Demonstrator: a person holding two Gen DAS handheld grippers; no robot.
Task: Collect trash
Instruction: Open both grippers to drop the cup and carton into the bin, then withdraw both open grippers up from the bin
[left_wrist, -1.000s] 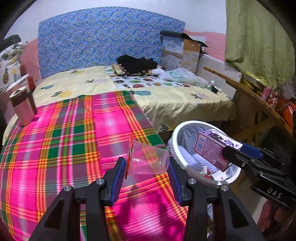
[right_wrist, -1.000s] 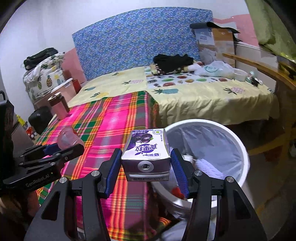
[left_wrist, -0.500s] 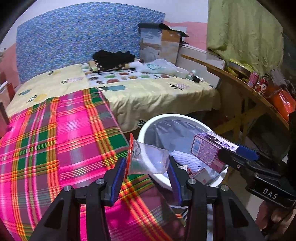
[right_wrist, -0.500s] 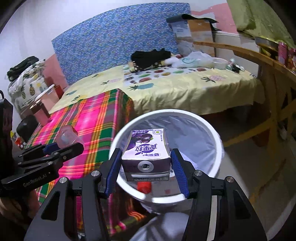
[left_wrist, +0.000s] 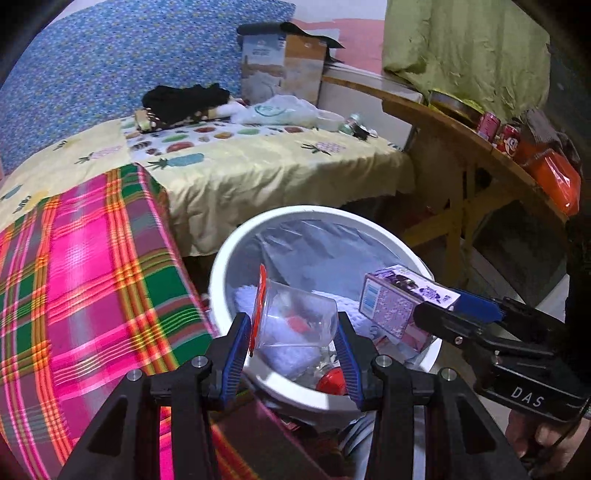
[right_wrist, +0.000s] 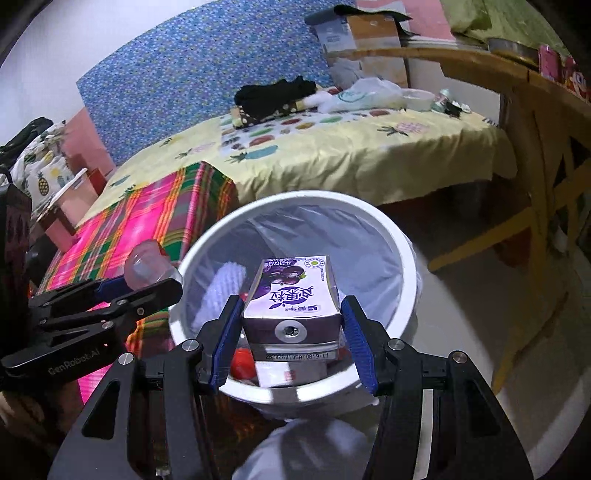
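Note:
My left gripper (left_wrist: 293, 332) is shut on a clear plastic cup (left_wrist: 295, 317) with a red rim, lying sideways between the blue pads, over the near rim of a white trash bin (left_wrist: 221, 258). My right gripper (right_wrist: 291, 325) is shut on a purple and white drink carton (right_wrist: 291, 291), held above the bin's (right_wrist: 402, 240) opening. The carton (left_wrist: 399, 302) and the right gripper show at the right in the left wrist view. The cup (right_wrist: 147, 266) and the left gripper (right_wrist: 122, 291) show at the left in the right wrist view. Inside the bin lie a grey liner, white wrapping and a red cap (left_wrist: 330, 380).
A pink and green plaid cloth (left_wrist: 85, 295) covers the surface left of the bin. Behind it stretches a bed with a yellow fruit-print sheet (left_wrist: 258, 166), black clothes and a cardboard box (left_wrist: 280, 70). A wooden table (left_wrist: 461, 136) with red cans stands at the right.
Both grippers moved from above the plaid cloth to over the bin and sank a little. The cup and the carton stayed gripped throughout.

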